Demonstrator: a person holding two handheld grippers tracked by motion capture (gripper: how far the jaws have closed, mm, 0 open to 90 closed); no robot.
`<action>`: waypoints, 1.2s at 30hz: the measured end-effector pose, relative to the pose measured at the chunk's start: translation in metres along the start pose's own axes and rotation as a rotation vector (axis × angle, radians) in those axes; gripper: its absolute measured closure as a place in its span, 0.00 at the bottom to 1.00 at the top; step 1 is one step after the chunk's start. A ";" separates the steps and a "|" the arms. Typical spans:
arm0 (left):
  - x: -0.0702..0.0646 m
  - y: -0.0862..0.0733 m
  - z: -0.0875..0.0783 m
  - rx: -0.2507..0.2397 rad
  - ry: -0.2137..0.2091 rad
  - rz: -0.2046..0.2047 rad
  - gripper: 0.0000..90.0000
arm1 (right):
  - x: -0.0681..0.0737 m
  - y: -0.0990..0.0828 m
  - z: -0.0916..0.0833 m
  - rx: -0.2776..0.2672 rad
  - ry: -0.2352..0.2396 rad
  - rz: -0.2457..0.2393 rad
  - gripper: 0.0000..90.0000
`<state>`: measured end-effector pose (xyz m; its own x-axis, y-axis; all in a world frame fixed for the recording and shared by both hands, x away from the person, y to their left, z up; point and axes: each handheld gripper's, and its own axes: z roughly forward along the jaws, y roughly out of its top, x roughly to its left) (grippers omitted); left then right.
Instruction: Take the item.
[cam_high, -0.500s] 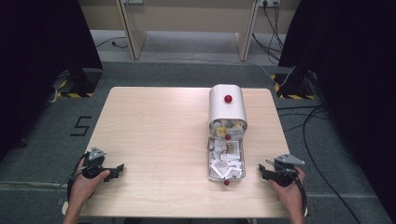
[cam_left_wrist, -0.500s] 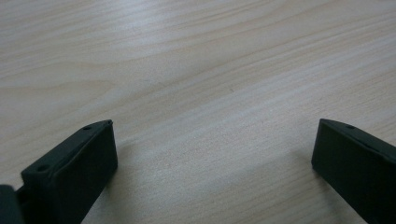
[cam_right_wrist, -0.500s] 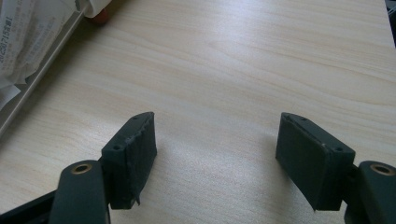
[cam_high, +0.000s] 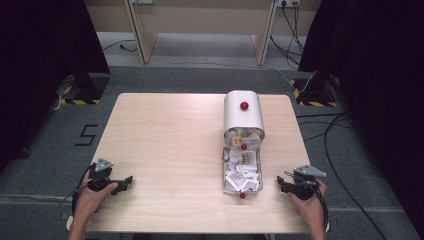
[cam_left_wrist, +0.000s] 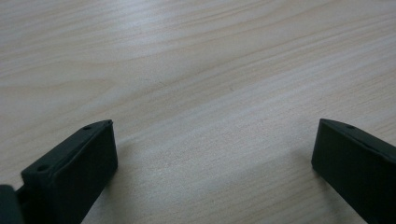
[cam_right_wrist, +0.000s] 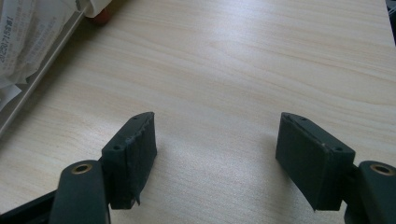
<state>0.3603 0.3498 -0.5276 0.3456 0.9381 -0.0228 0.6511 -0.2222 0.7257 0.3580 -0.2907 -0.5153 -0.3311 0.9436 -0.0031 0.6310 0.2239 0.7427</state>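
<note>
Both grippers sit low at the near corners of the wooden worktop (cam_high: 170, 135) — left gripper (cam_high: 125, 182) spread wide, right gripper (cam_high: 281, 184) spread too, nothing between the jaws. The white box (cam_high: 243, 112) with red knobs lies right of centre, its drawer (cam_high: 241, 170) of paper packets pulled out.

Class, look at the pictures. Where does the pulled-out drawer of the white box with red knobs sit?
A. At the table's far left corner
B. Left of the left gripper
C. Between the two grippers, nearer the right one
C: the white drawer full of paper packets lies between the left gripper and right gripper, closer to the right.
</note>
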 end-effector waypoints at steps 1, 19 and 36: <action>0.000 0.000 0.000 0.000 0.000 0.000 0.00 | 0.000 0.000 0.000 0.001 0.000 0.001 0.33; 0.001 0.000 0.000 0.000 -0.005 0.004 0.00 | 0.000 -0.001 -0.003 -0.026 -0.003 -0.004 0.34; 0.001 0.001 0.001 0.000 -0.007 0.006 0.00 | 0.006 0.008 -0.019 -0.089 0.007 -0.022 0.38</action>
<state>0.3614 0.3507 -0.5275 0.3537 0.9351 -0.0232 0.6491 -0.2275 0.7259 0.3478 -0.2877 -0.4964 -0.3489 0.9370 -0.0159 0.5588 0.2216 0.7991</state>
